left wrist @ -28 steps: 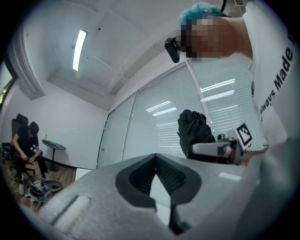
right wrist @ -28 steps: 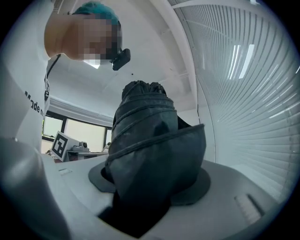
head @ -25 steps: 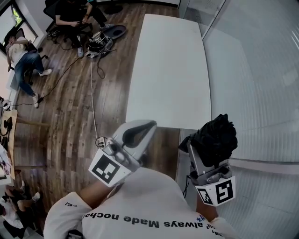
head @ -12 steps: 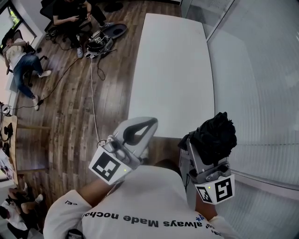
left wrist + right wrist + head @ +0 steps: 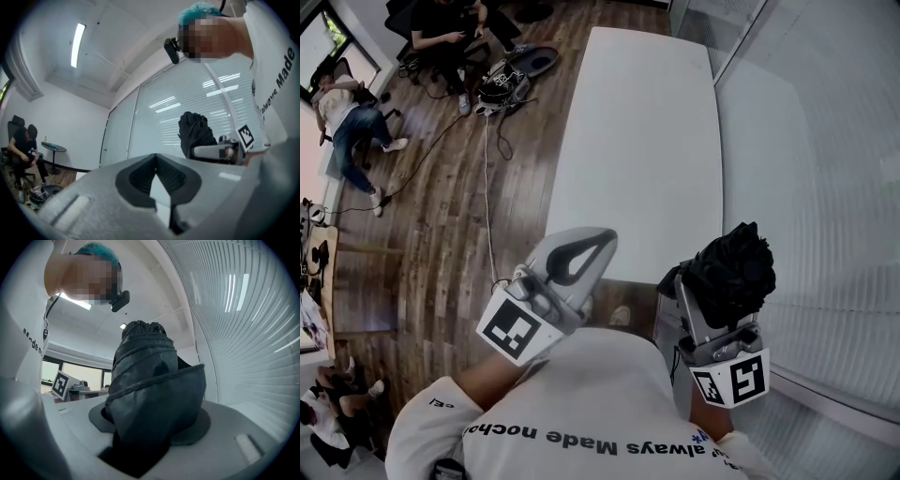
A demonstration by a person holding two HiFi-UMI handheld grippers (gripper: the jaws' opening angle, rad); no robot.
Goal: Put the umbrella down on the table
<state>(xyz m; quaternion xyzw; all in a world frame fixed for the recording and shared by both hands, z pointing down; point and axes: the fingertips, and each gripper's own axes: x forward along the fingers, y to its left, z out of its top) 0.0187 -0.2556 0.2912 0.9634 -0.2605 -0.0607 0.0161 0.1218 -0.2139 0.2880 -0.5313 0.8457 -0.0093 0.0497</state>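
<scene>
A folded black umbrella (image 5: 733, 270) stands bunched between the jaws of my right gripper (image 5: 715, 292), which is shut on it. In the right gripper view the umbrella (image 5: 150, 380) fills the middle and hides the jaw tips of the right gripper (image 5: 149, 425). My left gripper (image 5: 581, 251) is at the left, jaws shut with nothing in them; its pads meet at the tip in the left gripper view (image 5: 155, 160). Both grippers hover at the near end of the long white table (image 5: 637, 141), the umbrella just off its near right corner.
A glass wall with blinds (image 5: 825, 187) runs along the table's right side. On the wooden floor at the left lie a cable (image 5: 487, 187) and bags (image 5: 508, 80). Seated people (image 5: 352, 122) are at the far left.
Both grippers and the person have moved forward towards the table; its near edge now lies closer under the jaws. The right gripper's hold on the umbrella is unchanged.
</scene>
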